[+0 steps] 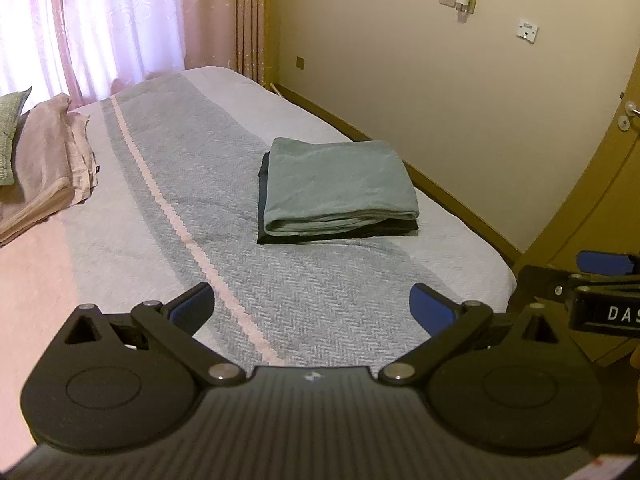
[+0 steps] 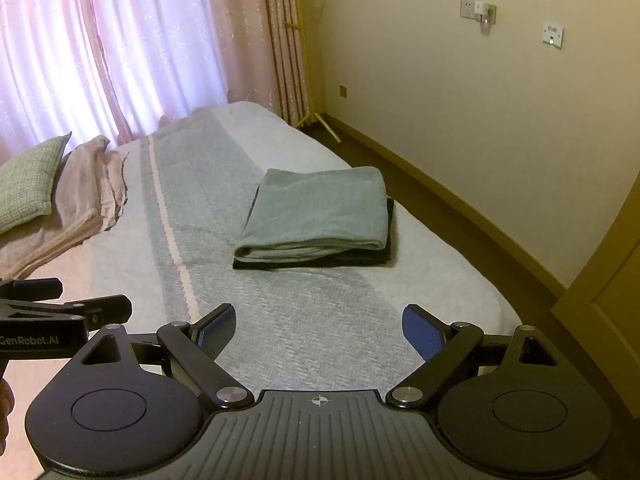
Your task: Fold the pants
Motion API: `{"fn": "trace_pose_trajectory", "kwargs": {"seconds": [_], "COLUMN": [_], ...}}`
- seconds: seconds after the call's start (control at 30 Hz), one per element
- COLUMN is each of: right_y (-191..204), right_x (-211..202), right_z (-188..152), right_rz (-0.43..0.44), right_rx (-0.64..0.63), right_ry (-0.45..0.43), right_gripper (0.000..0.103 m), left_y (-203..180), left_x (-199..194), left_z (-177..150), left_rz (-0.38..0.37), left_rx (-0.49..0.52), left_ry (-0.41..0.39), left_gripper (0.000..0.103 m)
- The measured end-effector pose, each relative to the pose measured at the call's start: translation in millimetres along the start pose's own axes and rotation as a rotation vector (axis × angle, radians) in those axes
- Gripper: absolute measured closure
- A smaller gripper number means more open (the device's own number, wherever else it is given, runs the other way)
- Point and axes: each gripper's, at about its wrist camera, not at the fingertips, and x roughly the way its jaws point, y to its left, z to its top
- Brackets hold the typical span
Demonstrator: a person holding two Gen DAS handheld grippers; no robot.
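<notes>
Pants of soft grey-green cloth (image 1: 338, 188), folded atop a dark garment (image 1: 340, 236), lie on the grey woven bedspread (image 1: 192, 208). Limp, light handling is expected; the rolled near edge suits gripping. Left gripper (image 1: 312, 306) and right gripper (image 2: 318, 328) are held with jaws apart, empty.

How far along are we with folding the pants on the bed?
Done, by the look of it: the green pants lie folded in a neat rectangle on top of a dark folded garment on the bed. In hand: nothing; the left tongs and right tongs are both open and empty, short of the stack. Left: no unfolded pants show in either view.
</notes>
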Motion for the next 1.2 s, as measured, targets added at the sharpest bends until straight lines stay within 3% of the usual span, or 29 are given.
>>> {"fn": "trace_pose_trajectory", "kwargs": {"seconds": [1.2], "right_y": [0.9], "right_x": [3.4], "right_z": [3.4], "right_rz": [-0.006], "right_rx": [-0.008], "right_ry": [0.005], "right_gripper": [0.015], "left_y": [2.0], "left_x": [1.7], "left_z": [0.1], "left_rz": [0.001], "left_rx": [-0.014], "left_ry": [0.001], "left_gripper": [0.001]}}
